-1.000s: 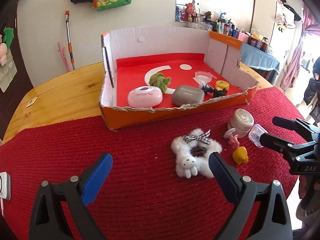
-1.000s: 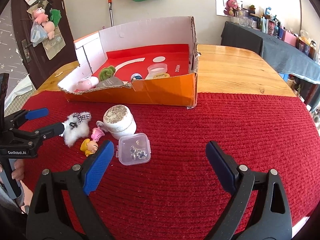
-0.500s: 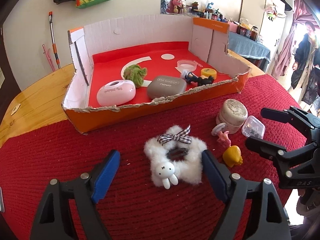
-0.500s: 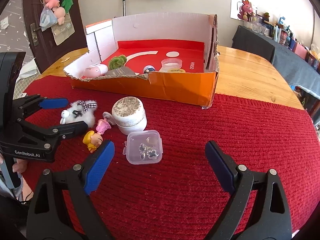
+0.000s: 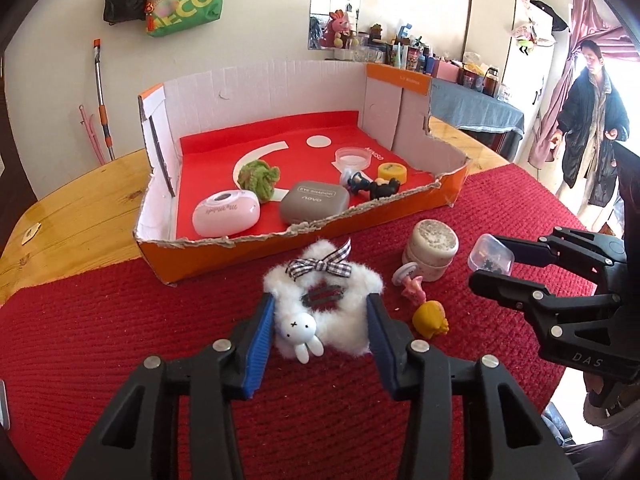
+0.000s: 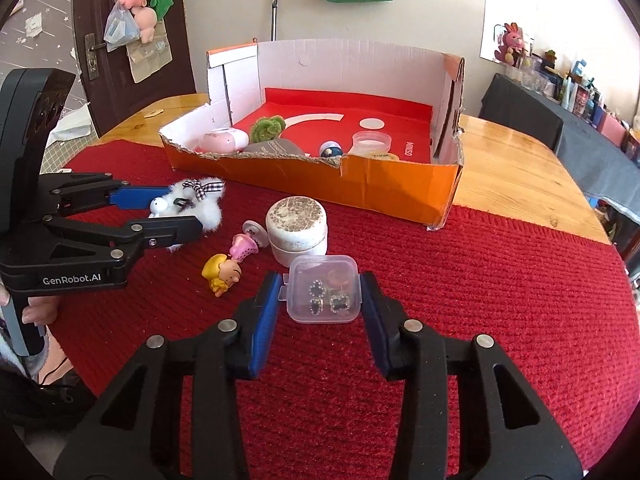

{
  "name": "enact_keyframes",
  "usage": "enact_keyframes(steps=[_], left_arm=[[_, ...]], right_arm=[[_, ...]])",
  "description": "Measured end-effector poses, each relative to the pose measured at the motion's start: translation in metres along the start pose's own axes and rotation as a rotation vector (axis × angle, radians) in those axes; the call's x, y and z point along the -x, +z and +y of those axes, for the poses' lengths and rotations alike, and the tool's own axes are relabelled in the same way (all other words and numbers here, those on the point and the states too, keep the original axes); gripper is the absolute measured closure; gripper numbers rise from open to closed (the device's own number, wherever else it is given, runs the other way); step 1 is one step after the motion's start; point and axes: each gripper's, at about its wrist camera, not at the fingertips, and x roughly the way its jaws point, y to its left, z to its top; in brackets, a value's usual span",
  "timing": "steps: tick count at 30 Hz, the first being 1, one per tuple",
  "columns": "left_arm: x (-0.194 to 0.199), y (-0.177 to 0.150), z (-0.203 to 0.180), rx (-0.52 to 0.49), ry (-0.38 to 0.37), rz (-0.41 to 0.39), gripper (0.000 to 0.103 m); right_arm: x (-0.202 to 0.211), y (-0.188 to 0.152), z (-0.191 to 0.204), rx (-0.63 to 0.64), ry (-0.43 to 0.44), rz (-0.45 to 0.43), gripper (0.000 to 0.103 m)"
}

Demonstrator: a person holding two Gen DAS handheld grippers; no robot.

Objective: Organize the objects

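Your left claw has just been closing, and its blue pads now press into both sides of the fluffy white star-shaped plush hair clip with the checked bow and small rabbit. The clip lies flat on the red knitted cloth covering the near part of the wooden desk; bow toward the far side, rabbit toward you.

Your right claw has also just been closing. Its pads stand at the two sides of the small clear square plastic box of trinkets, touching or very nearly; you cannot tell which.

Just beyond that box sits the round white jar with a speckled lid, with a pink figurine and a yellow-haired doll figure to its left, all close together.

Farther off stands the open orange cardboard tray with a red floor, its torn front edge low. To the right of the box the cloth lies bare, reaching the desk's edge.
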Motion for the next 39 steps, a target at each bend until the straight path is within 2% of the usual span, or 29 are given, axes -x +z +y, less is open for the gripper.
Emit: enact_keyframes(steps=[25,29,39], left_arm=[[0.03,0.004,0.0,0.005,-0.025,-0.057,0.057],[0.036,0.009,0.001,0.005,-0.032,-0.072,0.057],[0.045,0.03,0.014,0.013,-0.002,-0.101,0.057]], right_arm=[[0.015,0.007,0.007,-0.004,0.045,-0.022,0.065],[0.021,0.014,0.005,-0.027,0.099,-0.031,0.065],[0.029,0.047,0.01,0.018,0.104,-0.082,0.065]])
